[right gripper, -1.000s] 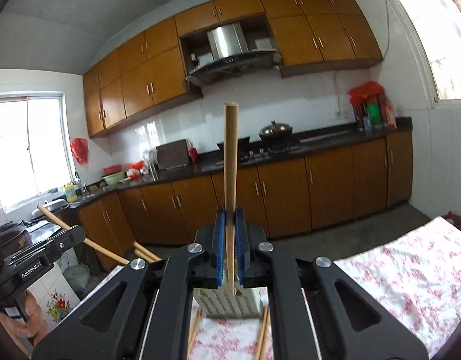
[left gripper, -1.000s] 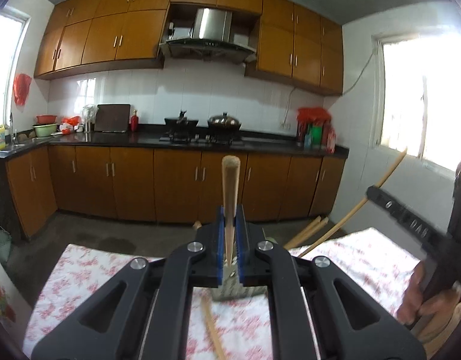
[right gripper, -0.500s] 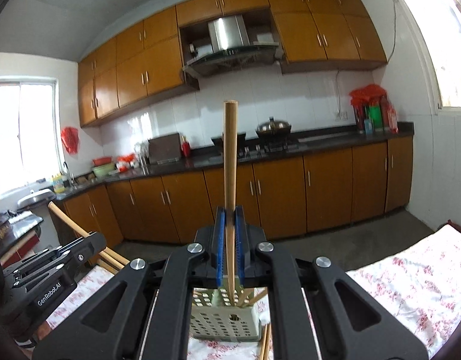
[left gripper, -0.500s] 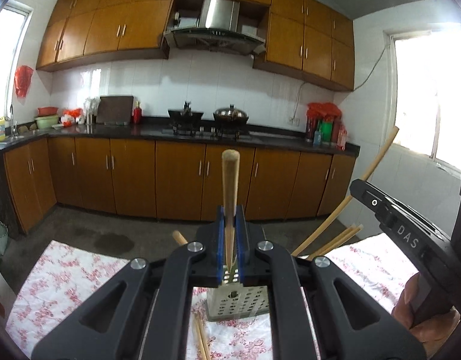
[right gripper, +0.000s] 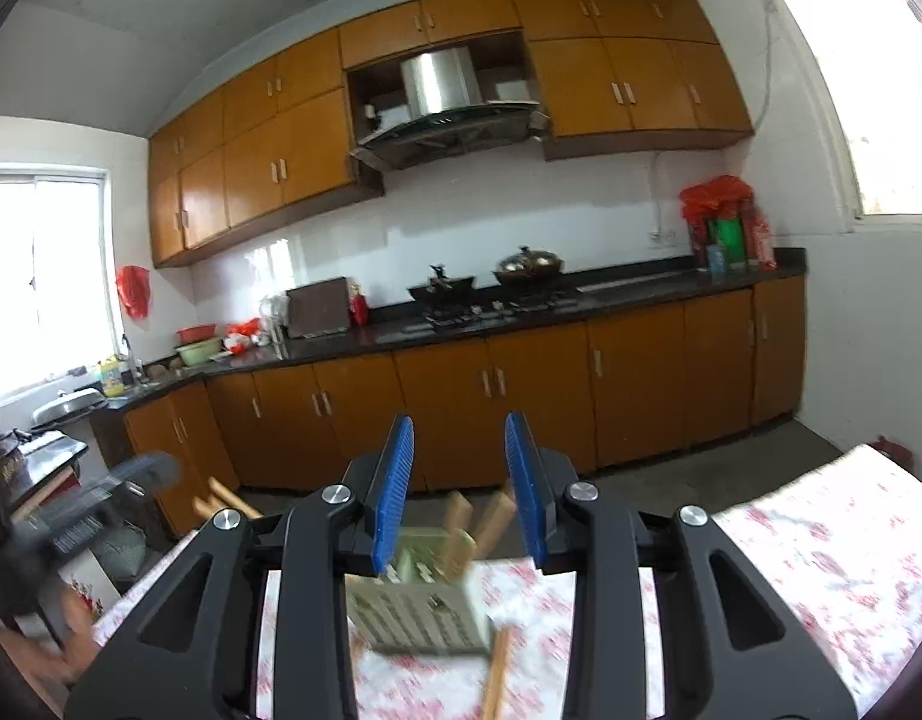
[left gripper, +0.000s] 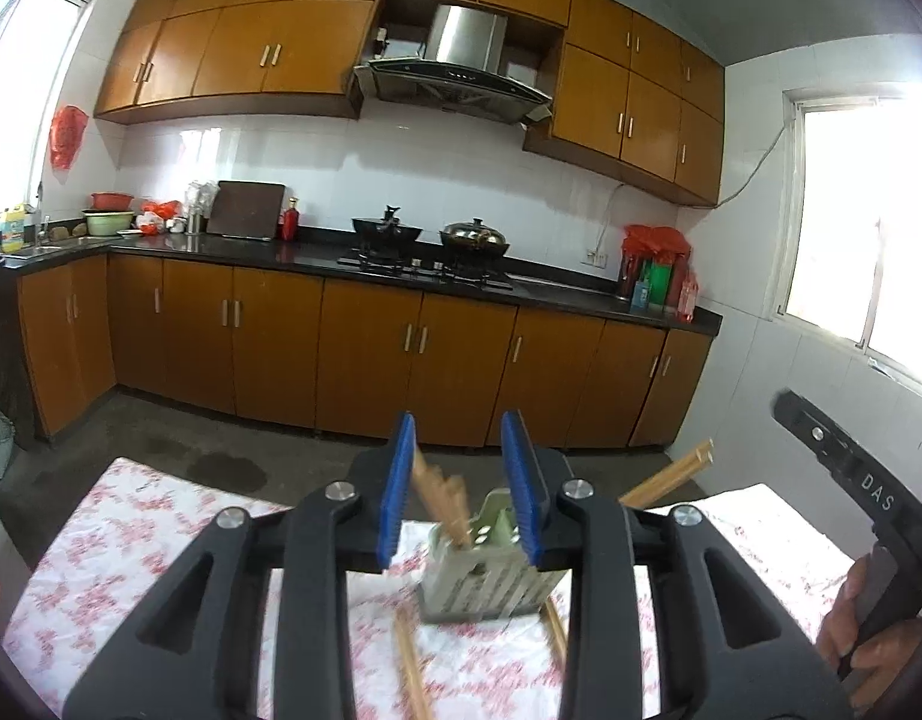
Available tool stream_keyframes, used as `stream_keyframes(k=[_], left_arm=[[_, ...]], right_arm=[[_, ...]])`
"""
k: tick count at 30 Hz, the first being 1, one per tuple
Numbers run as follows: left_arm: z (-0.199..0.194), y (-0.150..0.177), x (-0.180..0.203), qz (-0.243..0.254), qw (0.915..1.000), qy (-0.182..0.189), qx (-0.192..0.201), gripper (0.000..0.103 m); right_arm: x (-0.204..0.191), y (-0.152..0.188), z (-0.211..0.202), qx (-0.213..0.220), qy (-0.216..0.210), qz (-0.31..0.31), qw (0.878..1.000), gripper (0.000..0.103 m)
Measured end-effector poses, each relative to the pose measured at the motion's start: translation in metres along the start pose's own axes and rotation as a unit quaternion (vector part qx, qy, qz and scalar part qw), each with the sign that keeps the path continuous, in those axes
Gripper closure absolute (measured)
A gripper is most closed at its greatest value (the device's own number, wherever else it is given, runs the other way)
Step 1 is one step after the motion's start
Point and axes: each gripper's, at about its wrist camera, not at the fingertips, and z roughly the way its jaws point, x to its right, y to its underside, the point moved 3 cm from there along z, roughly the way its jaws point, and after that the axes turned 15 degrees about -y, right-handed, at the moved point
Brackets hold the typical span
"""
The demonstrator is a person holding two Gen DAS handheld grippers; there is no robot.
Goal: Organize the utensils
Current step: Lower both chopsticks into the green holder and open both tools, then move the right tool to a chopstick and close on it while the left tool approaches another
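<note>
Left wrist view: at far left, the tabletop (left gripper: 131,516), covered with a red-and-white floral cloth, extended toward the kitchen floor. The left tool (left gripper: 463,489) was spread wide, its blue pads (left gripper: 396,492) parted and gripping nothing. Between and just beyond the pads stood a pale perforated utensil holder (left gripper: 490,579) on the cloth, with wooden chopsticks (left gripper: 446,495) leaning inside it, their tops tilted left. Loose chopsticks lay on the cloth in front of the holder, one (left gripper: 410,663) at its left corner and one (left gripper: 556,630) at its right. Further chopstick ends (left gripper: 670,477) projected up and to the right behind the tool's right finger. At far right, a hand gripped the black body of the right tool, whose fingers lay outside this view. Right wrist view: at far left, the blurred left tool (right gripper: 101,510) appeared beside two wooden ends (right gripper: 218,495). The right tool (right gripper: 461,486) was likewise spread, empty, above the same holder (right gripper: 422,609), which appeared tilted and blurred, with wooden sticks (right gripper: 478,525) standing in it. One chopstick (right gripper: 498,675) lay on the cloth by its right corner.
</note>
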Motion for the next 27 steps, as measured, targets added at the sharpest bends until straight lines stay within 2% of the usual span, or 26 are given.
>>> stream_keyframes(k=[2, 5, 6, 8, 9, 11, 14, 18, 20, 22, 25, 27], left_arm=[[-0.011, 0.014, -0.012, 0.007, 0.9999, -0.012, -0.009, 0.067], [-0.009, 0.052, -0.031, 0.026, 0.9977, -0.038, -0.05, 0.066], [-0.004, 0.069, -0.036, 0.032, 0.9957, -0.046, -0.073, 0.066], [0.009, 0.102, -0.044, 0.035, 0.9898, -0.054, -0.127, 0.066], [0.018, 0.122, -0.048, 0.034, 0.9854, -0.056, -0.157, 0.066], [0.027, 0.148, -0.052, 0.035, 0.9787, -0.057, -0.194, 0.067], [0.032, 0.181, -0.053, 0.034, 0.9704, -0.04, -0.236, 0.069], [0.031, 0.199, -0.046, 0.046, 0.9667, -0.028, -0.25, 0.072], [0.03, 0.207, -0.039, 0.056, 0.9646, -0.02, -0.257, 0.075], [0.033, 0.211, -0.027, 0.063, 0.9624, -0.017, -0.264, 0.077], [0.036, 0.218, -0.018, 0.07, 0.9595, -0.014, -0.272, 0.08], [0.037, 0.223, -0.015, 0.074, 0.9578, -0.011, -0.278, 0.081]], right_arm=[[0.012, 0.017, -0.005, -0.028, 0.017, 0.01, 0.999, 0.069], [0.038, 0.066, 0.0, -0.113, 0.04, 0.049, 0.992, 0.069], [0.048, 0.094, 0.007, -0.159, 0.048, 0.066, 0.984, 0.07], [0.054, 0.134, 0.017, -0.224, 0.053, 0.083, 0.97, 0.074], [0.054, 0.158, 0.022, -0.255, 0.044, 0.097, 0.961, 0.079], [0.052, 0.189, 0.029, -0.293, 0.025, 0.121, 0.948, 0.083], [0.04, 0.21, 0.037, -0.314, 0.01, 0.129, 0.941, 0.083], [0.027, 0.221, 0.048, -0.331, 0.005, 0.118, 0.936, 0.083], [0.024, 0.226, 0.053, -0.339, 0.008, 0.112, 0.934, 0.086], [0.027, 0.227, 0.055, -0.34, 0.019, 0.096, 0.935, 0.095], [0.034, 0.228, 0.049, -0.336, 0.056, 0.077, 0.937, 0.095], [0.043, 0.226, 0.047, -0.331, 0.069, 0.087, 0.937, 0.095]])
